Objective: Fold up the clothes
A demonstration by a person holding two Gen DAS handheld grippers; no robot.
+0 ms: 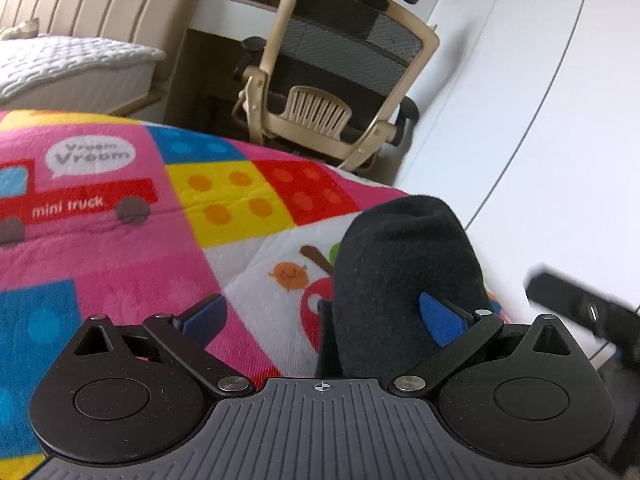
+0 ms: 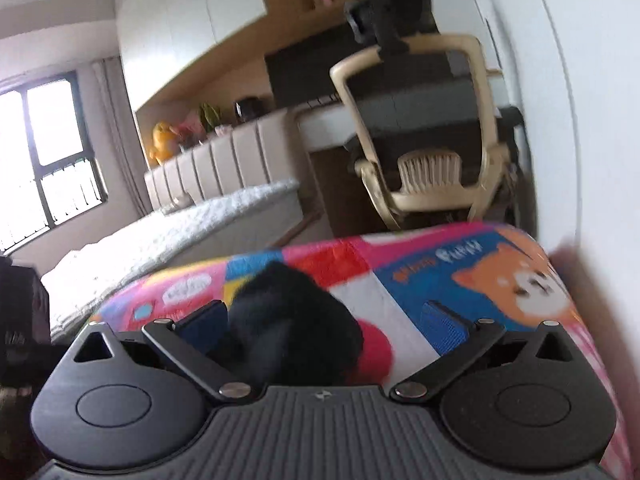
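Observation:
A black knitted garment (image 1: 400,272), bunched into a rounded lump, rests on a bright patchwork blanket (image 1: 120,264) printed with trucks and blocks. My left gripper (image 1: 320,300) is open wide around the lump, which leans against the right blue pad (image 1: 440,320). In the right wrist view the same black garment (image 2: 288,320) lies on the blanket (image 2: 420,276), close to the left blue pad (image 2: 204,324). My right gripper (image 2: 323,308) is open too, with nothing clamped. A blurred dark shape (image 1: 580,304) at the right edge looks like the other gripper.
A beige mesh office chair (image 1: 340,80) (image 2: 424,140) stands beyond the blanket's far edge, at a white desk. A bed with a white quilt (image 1: 72,60) (image 2: 180,232) lies to the left. White wall panels (image 1: 540,120) run along the right.

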